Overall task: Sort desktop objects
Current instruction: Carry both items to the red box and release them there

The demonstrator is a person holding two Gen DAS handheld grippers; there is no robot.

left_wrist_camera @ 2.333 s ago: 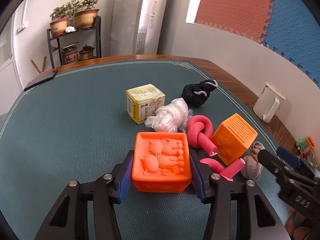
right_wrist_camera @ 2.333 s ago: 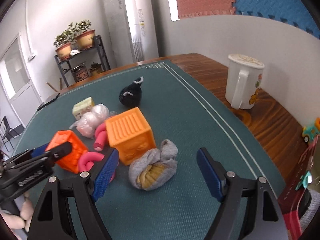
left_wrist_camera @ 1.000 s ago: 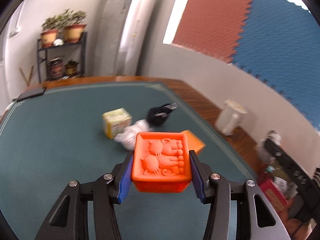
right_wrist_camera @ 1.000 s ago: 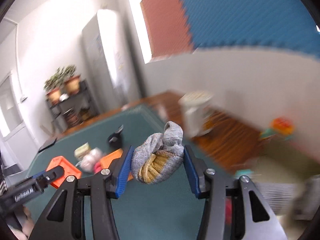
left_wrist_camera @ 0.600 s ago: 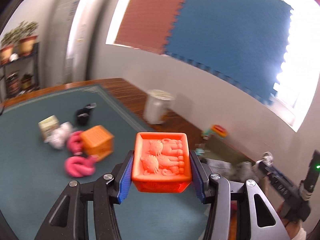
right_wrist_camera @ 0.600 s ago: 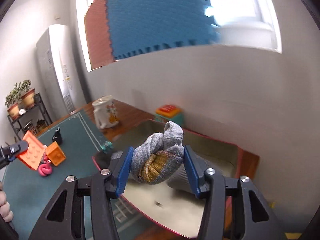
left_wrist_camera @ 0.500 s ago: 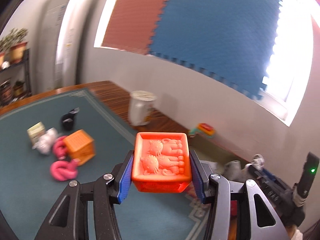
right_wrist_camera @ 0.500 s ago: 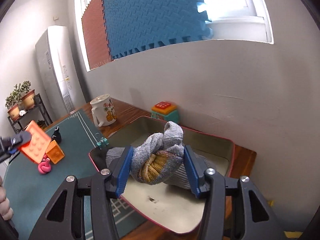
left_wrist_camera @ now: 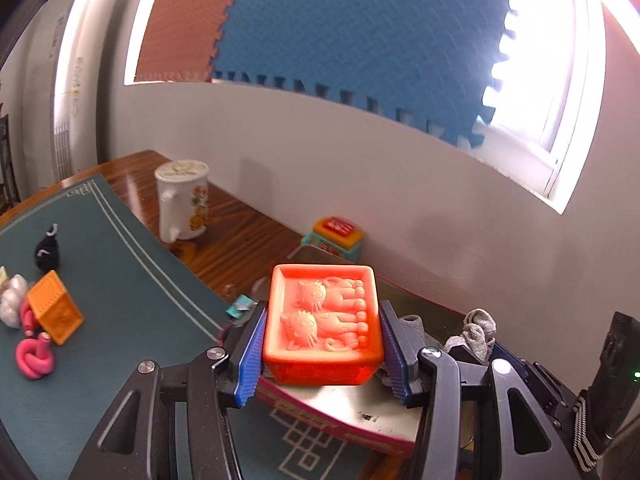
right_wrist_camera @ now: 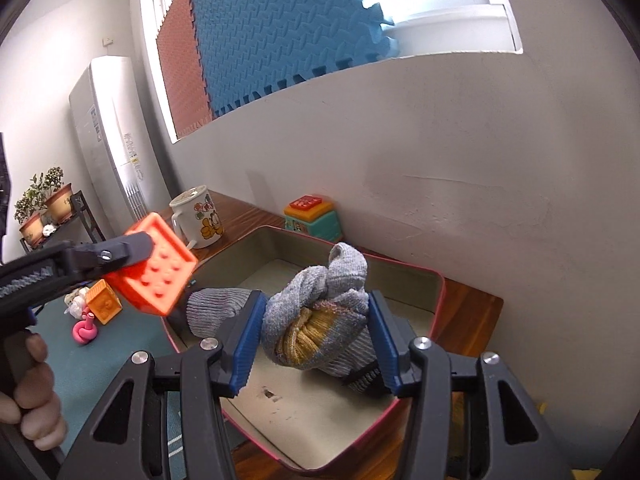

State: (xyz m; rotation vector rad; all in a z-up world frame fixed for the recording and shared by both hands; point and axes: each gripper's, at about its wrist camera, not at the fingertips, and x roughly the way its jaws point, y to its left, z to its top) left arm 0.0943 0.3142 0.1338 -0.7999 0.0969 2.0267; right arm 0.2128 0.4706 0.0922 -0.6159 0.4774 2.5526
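The orange cat block [left_wrist_camera: 323, 322] was clamped tight in the left gripper [left_wrist_camera: 322, 354] over the red-rimmed tray [right_wrist_camera: 438, 292]. The balled grey sock [right_wrist_camera: 318, 312] was squeezed in the right gripper [right_wrist_camera: 316, 340], held above the same tray.

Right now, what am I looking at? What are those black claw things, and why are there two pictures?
Those claws are grabbers that a person squeezes, one in each hand. Each has a tiny camera looking along its two blue-tipped fingers, so you get one picture per grabber.

The left grabber holds an orange cat block. The right grabber holds a balled-up grey sock over a red-rimmed tray, where another grey sock already lies.

Back on the green table mat wait an orange cube, a pink knotted toy and a small black toy. A cartoon mug stands on the wooden table.
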